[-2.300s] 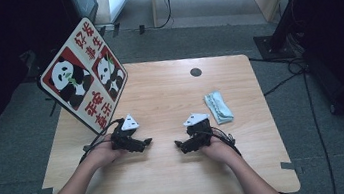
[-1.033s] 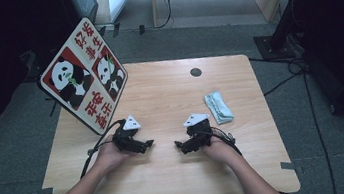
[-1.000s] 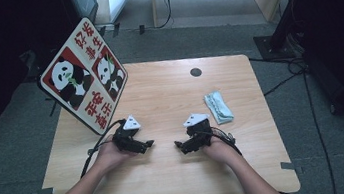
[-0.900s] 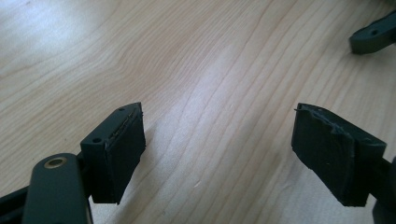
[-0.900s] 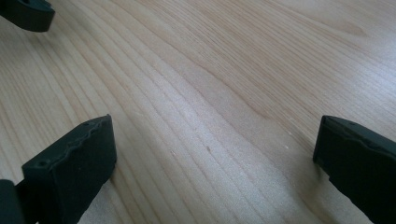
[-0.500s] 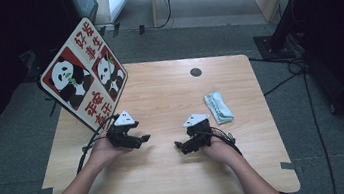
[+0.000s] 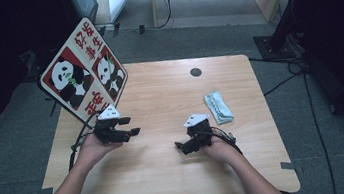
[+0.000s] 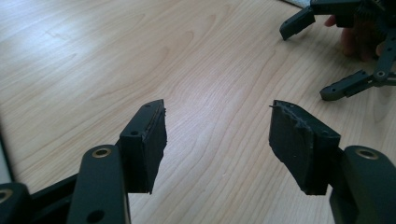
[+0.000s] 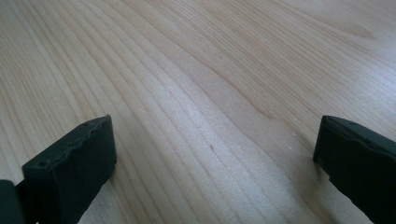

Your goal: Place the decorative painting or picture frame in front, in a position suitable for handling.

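Note:
No task is named. On the wooden table [image 7: 170, 178] a person holds a black gripper in each hand. My left gripper [image 7: 131, 134] hovers at the left, near the panda sign, jaws pointing right. They stand open over bare wood [image 8: 217, 107] and have just been closing a little, with nothing between them. My right gripper [image 7: 183, 148] rests low near the table's middle, pointing left, with wide open jaws over bare wood [image 9: 215, 123]. The left gripper view also takes in the right gripper [image 8: 336, 51], open, at its top right.
A panda sign [image 7: 84, 80] leans at the table's left edge, close behind the left hand. A folded pale blue-green cloth [image 7: 218, 107] lies right of the right gripper. A small round dark hole [image 7: 196, 72] marks the far side. Cables [image 7: 286, 79] run over the floor.
The left hand has lifted its gripper and drawn it left, toward the panda sign. The right hand and gripper have stayed where they were.

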